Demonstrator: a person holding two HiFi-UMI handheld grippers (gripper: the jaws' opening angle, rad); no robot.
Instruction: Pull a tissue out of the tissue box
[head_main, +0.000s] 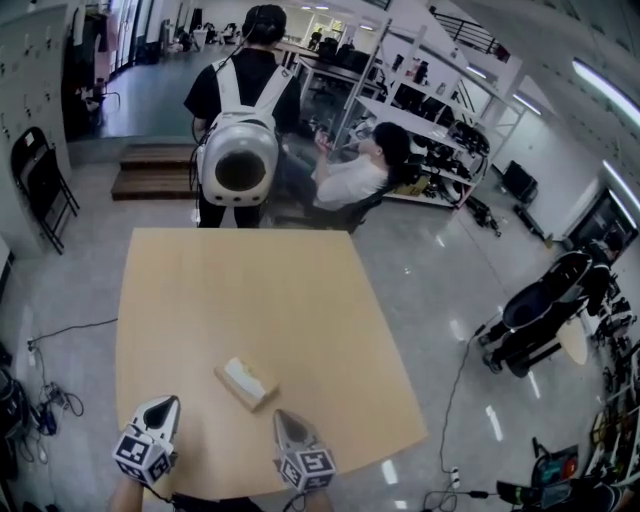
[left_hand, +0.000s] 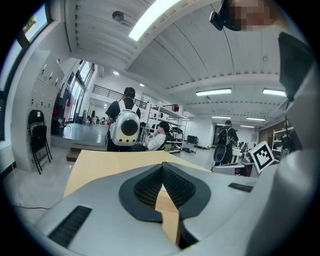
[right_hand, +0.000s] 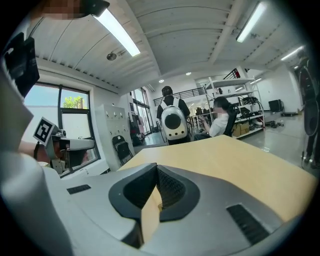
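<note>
Tabletop (head_main: 250, 290): tissue box (head_main: 247, 382) near the front edge, white showing on top.
Left gripper (head_main: 168, 404): jaws together, empty.
Right gripper (head_main: 284, 416): jaws together, empty.

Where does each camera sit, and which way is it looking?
Head view: on the person's head, looking steeply down at the table, the tissue box, the left tool and the right tool.
Left gripper view: rides the left tool, looking along its shut jaws across the table.
Right gripper view: rides the right tool, looking along its shut jaws the same way.
Shared: all three show the table and the person with the white backpack standing beyond its far edge.
</note>
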